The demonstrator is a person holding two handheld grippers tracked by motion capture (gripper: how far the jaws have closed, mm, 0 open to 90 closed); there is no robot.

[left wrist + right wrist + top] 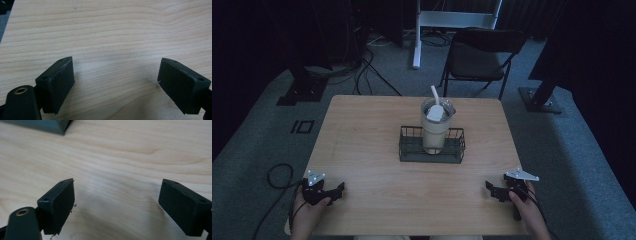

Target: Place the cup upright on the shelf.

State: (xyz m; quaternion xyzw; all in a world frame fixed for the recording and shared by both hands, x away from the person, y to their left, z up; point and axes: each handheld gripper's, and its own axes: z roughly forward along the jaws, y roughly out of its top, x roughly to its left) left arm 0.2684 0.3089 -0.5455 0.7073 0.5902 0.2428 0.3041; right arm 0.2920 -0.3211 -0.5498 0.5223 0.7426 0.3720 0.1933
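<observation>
Item: tumbler (435, 127), a pale lidded cup with a white straw (434, 93) rising from its top. It stands upright inside the wire basket (406, 149), a low black rack at mid-bench, well ahead of both sets of jaws and roughly midway between them.

Item: left gripper (333, 192). We hold it at the near left edge of the bench (362, 130). In the left gripper view its jaws stand wide apart with nothing between them; bare wood grain lies beneath the left gripper (116, 82).

Item: right gripper (493, 190). We hold it at the near right edge. Its jaws are likewise spread and empty in the right gripper view, where the right gripper (116, 202) looks over plain wood, with a dark grey corner at the top left that we cannot identify.

Handling note: we judge the step in hand to be the approach to the tumbler. To do it well, we would:
- keep the jaws spread;
- come in level above the basket rim;
- close on the cup wall below the lid, clear of the straw;
- lift straight up so the base clears the wire;
- steady the basket with the other gripper, since it may drag along.
</observation>
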